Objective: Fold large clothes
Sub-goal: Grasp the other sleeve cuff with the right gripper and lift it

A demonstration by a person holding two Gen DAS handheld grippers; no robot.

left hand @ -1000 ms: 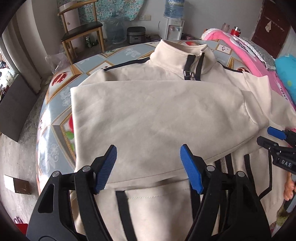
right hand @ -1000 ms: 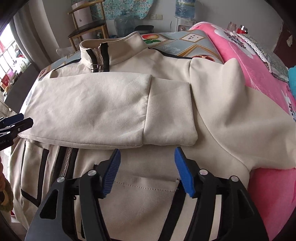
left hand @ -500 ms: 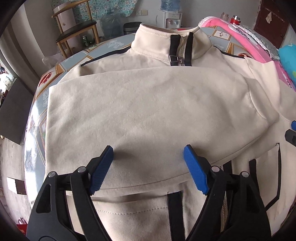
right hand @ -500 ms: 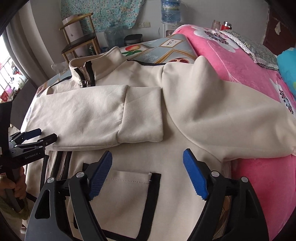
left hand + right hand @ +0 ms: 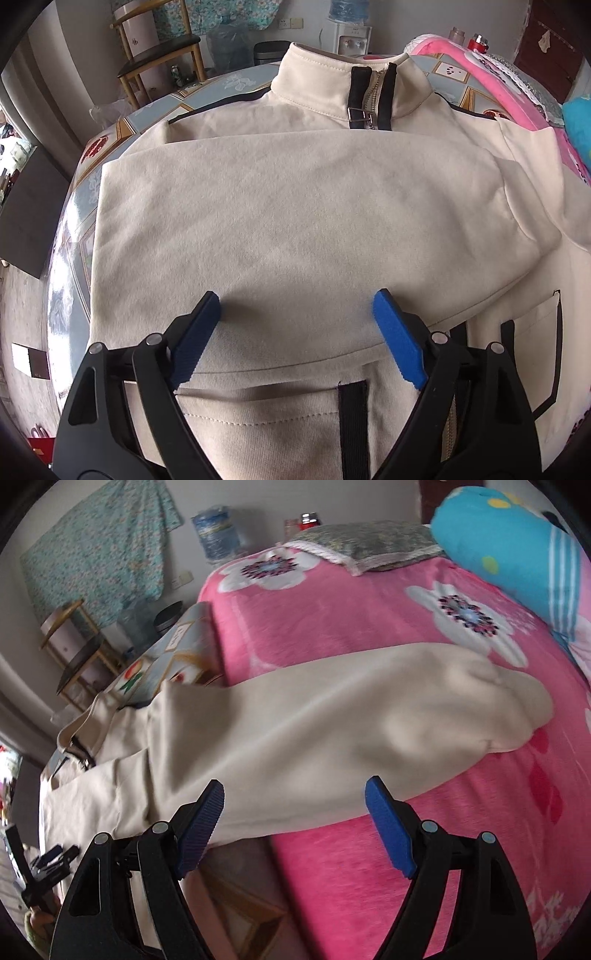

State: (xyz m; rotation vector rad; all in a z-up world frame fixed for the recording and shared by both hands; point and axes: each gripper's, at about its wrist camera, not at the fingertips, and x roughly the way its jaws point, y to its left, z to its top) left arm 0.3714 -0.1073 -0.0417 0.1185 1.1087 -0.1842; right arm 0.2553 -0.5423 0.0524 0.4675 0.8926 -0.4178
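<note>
Jacket: a cream zip-up jacket [image 5: 295, 221] lies face up on the patterned bench [image 5: 70, 206], collar away from the camera, black trim along zip and pockets.
Folded sleeve: one sleeve [image 5: 314, 192] lies flat across the chest, its cuff near the far side seam.
Left gripper [image 5: 295, 314]: fingers spread wide and empty, having just been opening; they hover close over the folded sleeve's lower edge, nothing pinched.
Right gripper [image 5: 293, 799]: fingers spread, nothing between them. A second ago it faced the jacket's chest; now it has swung out to the other sleeve [image 5: 369, 723].
Other sleeve: stretched out off the bench onto the pink floral blanket [image 5: 369, 635], cuff end puffy and rumpled.
Meaning: first sleeve looks done; the second is likely next.
Material: thick, soft, matte fleece-like knit, holding rounded folds rather than sharp creases.
View: right camera is motion-blurred.
</note>
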